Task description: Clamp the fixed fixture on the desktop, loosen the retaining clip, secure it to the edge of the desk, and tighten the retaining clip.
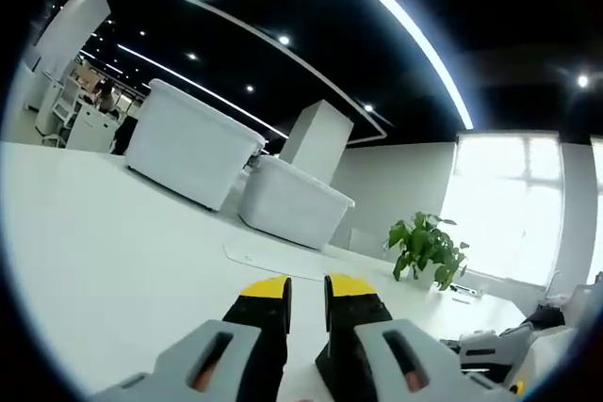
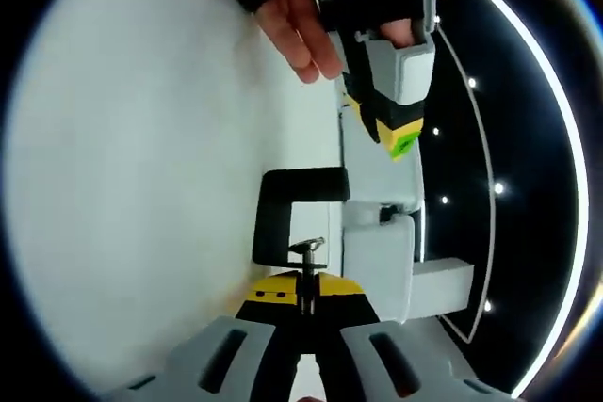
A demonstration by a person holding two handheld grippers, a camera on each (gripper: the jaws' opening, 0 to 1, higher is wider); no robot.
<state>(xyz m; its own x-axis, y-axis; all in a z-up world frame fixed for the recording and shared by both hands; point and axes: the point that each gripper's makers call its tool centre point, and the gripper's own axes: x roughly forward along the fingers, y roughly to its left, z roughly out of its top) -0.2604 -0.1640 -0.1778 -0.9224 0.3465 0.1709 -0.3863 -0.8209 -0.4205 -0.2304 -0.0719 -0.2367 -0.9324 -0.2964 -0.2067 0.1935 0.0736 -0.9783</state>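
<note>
In the left gripper view, the left gripper [image 1: 308,291] is seen above the white desk [image 1: 113,261], its yellow-tipped jaws brought nearly together with only a thin gap and nothing between them. Two white bins [image 1: 193,143] and a potted plant [image 1: 426,247] are seen standing farther back on the desk. In the right gripper view, which is rolled sideways, the black C-shaped clamp [image 2: 283,218] is seen set against the desk edge [image 2: 341,152], and its metal screw [image 2: 307,275] is gripped between the jaws of the right gripper [image 2: 306,287]. The left gripper [image 2: 391,124] is seen beyond the clamp, held by a hand [image 2: 301,30] and apart from it.
</note>
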